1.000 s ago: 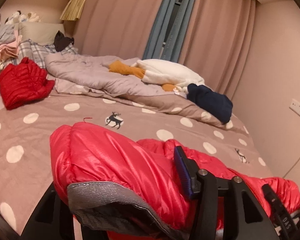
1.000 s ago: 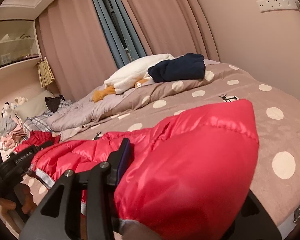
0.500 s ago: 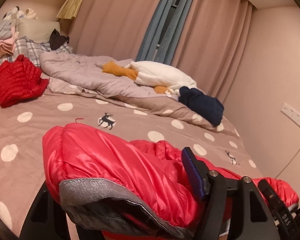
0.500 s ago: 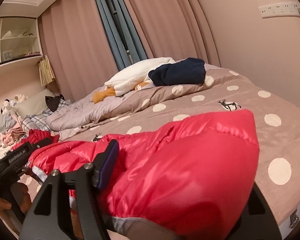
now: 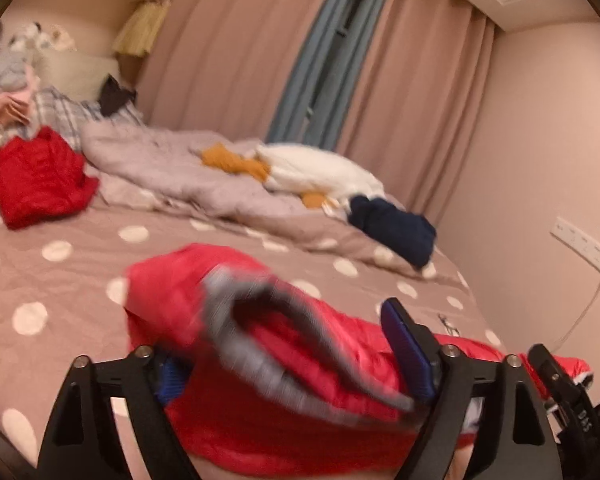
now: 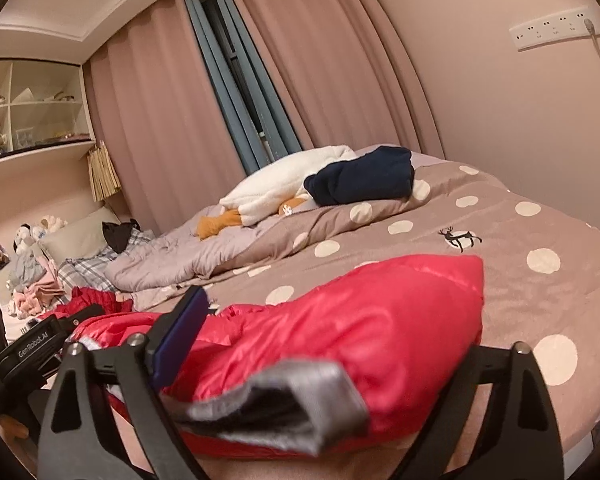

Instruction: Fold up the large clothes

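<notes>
The left gripper (image 5: pixel 296 364) is seen with its jaws opening; the grey hem (image 5: pixel 260 344) of the red jacket (image 5: pixel 172 292) lies between them, blurred and unpinched. The right gripper (image 6: pixel 320 344) is likewise opening, its pads clear of the jacket (image 6: pixel 360 320), whose grey cuff (image 6: pixel 284 400) sags between the jaws. The jacket is laid near the bed's (image 6: pixel 512 292) front edge. It is judged light, puffy and slick: folds may spring back and pinched shell may slip, so the banded hem or cuff is judged the surest hold. Beyond it a rumpled quilt (image 5: pixel 188 172), a white garment (image 5: pixel 320 168), a navy one (image 5: pixel 396 228) and another red jacket (image 5: pixel 40 184) are seen, well apart. Nothing is judged to stand in the way.
</notes>
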`<state>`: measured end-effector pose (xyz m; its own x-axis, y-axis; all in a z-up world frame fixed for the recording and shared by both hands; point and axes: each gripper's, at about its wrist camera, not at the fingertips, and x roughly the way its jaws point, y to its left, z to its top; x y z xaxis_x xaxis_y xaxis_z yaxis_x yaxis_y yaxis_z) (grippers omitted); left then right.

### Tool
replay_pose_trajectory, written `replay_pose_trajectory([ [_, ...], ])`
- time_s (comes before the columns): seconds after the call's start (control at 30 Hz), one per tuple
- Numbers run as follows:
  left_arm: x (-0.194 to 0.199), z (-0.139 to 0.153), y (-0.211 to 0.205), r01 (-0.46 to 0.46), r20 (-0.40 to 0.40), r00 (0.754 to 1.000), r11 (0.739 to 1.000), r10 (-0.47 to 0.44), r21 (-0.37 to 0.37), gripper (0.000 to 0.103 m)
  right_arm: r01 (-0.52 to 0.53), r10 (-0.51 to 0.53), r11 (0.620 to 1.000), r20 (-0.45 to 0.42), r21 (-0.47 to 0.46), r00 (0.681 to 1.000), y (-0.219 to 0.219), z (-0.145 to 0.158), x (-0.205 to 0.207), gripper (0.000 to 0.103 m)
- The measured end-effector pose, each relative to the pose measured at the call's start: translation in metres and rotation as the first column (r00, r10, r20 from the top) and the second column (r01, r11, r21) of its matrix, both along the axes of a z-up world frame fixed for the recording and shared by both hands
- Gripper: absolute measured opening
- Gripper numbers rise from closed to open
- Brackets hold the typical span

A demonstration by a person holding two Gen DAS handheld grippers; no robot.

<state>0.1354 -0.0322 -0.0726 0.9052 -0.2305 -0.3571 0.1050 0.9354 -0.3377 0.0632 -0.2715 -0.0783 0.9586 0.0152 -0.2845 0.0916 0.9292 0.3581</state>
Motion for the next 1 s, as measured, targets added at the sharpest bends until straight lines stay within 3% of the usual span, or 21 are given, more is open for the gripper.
replay_pose_trajectory([
  [0.1, -0.007, 0.006, 0.008, -0.048, 0.061, 0.997, 0.999, 0.048, -0.008, 0.099, 0.007, -0.007, 1.0, 0.009, 0.0, 1.0, -0.001, 0.003, -0.001, 0.098],
  [0.3, 0.006, -0.001, 0.019, -0.088, 0.022, 0.996, 0.996, 0.088, -0.016, 0.1, 0.029, -0.028, 0.999, 0.043, -0.031, 0.999, 0.001, 0.012, -0.006, 0.099],
  [0.57, 0.003, 0.001, 0.027, -0.129, 0.043, 0.991, 0.992, 0.129, -0.015, 0.1, 0.083, -0.074, 0.994, 0.112, -0.073, 0.991, -0.002, 0.027, -0.013, 0.103],
  [1.0, 0.014, -0.01, 0.02, -0.096, -0.01, 0.995, 0.995, 0.096, 0.002, 0.1, 0.067, -0.063, 0.995, 0.054, -0.074, 0.997, -0.003, 0.015, -0.004, 0.103],
])
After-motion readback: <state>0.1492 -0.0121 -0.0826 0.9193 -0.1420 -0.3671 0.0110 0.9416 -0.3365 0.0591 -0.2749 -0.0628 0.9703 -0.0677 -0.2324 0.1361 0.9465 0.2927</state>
